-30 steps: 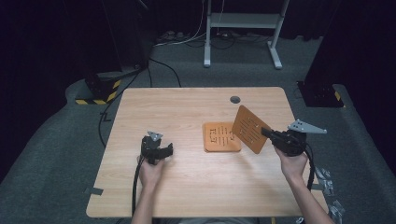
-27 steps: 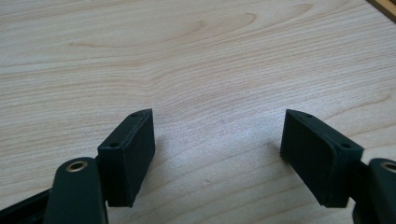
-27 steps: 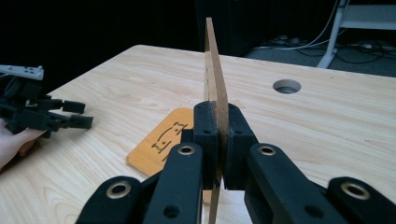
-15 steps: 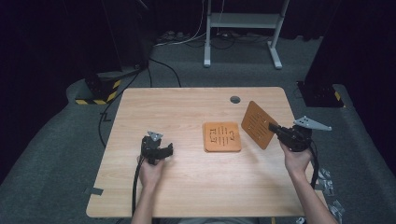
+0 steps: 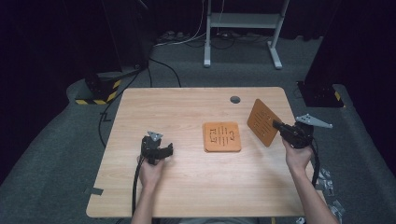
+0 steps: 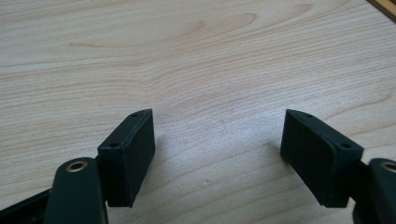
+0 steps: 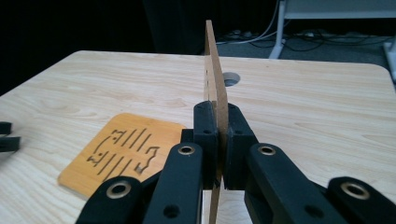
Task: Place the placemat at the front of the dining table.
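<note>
We see the right gripper (image 5: pixel 279 126) clamped on the edge of a thin orange board (image 5: pixel 262 122), which it holds on edge, tilted, above the worktop (image 5: pixel 187 186) — just right of the stack (image 5: pixel 222 137) of flat orange boards lying near the middle. In the right gripper view the board (image 7: pixel 214 74) stands edge-on between the closed pads, the stack (image 7: pixel 122 154) lying to its left. The left gripper (image 5: pixel 159 151) sits well left of the stack, low over bare wood — its jaws spread wide, nothing between them. A round hole (image 5: pixel 235 99) lies beyond the stack.
</note>
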{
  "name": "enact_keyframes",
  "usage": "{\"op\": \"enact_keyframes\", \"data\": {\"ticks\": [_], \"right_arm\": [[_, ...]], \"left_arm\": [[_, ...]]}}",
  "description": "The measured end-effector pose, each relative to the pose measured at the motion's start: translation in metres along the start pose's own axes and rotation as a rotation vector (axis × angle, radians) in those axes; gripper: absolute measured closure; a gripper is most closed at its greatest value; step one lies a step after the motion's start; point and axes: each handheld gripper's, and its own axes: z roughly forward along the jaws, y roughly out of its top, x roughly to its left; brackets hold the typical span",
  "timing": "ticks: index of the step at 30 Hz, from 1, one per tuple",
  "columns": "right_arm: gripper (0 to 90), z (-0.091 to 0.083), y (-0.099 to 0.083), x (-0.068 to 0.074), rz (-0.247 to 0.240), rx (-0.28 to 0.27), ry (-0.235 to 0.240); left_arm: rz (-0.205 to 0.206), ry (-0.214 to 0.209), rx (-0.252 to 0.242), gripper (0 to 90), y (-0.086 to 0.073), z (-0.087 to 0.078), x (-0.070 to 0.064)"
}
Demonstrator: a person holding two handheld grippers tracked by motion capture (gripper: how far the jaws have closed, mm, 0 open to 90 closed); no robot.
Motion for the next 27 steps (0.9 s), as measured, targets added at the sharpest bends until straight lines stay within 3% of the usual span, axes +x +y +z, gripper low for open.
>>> {"op": "enact_keyframes", "data": {"ticks": [12, 19, 27], "right_arm": [[86.4, 0.010, 0.004, -0.009, 0.014, -0.007, -0.062], [86.4, 0.019, 0.004, -0.009, -0.033, 0.021, -0.109], [86.3, 0.028, 0.001, -0.018, 0.024, 0.018, -0.131]], "left_arm": [[0.000, 0.001, 0.000, 26.3, 0.000, 0.000, 0.000], [-0.001, 0.001, 0.000, 26.2, 0.000, 0.000, 0.000], [0.000, 0.001, 0.000, 26.2, 0.000, 0.000, 0.000]]}}
